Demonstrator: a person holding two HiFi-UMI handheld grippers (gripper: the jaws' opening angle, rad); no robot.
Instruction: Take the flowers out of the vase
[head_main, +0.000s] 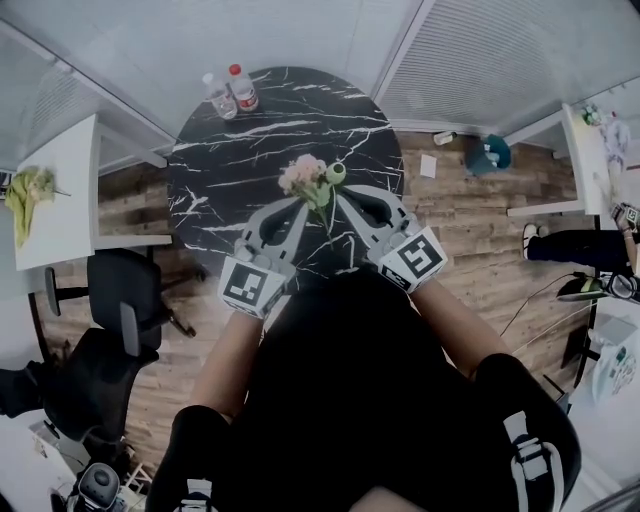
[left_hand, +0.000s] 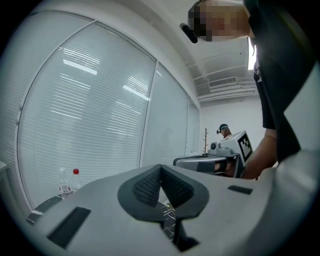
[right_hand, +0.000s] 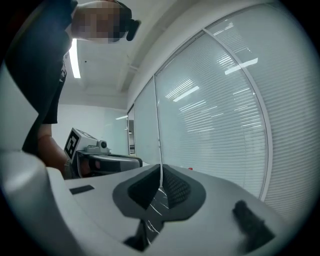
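A small bunch of pink flowers (head_main: 303, 176) with green leaves and a round green bud shows in the head view over the black marble table (head_main: 225, 165), between the two gripper tips. I cannot make out a vase. My left gripper (head_main: 299, 204) is just left of the flowers and my right gripper (head_main: 341, 198) just right of them; whether either touches them I cannot tell. In the left gripper view the pads (left_hand: 150, 186) meet, shut on nothing. In the right gripper view the pads (right_hand: 174, 188) also meet with nothing between. Neither gripper view shows the flowers.
Two plastic bottles (head_main: 230, 94) stand at the table's far edge. A white desk (head_main: 60, 215) and black office chairs (head_main: 120, 295) are on the left. Slatted window blinds (left_hand: 90, 120) lie ahead. Each gripper sees the other (left_hand: 215, 161) (right_hand: 105, 161) beside it.
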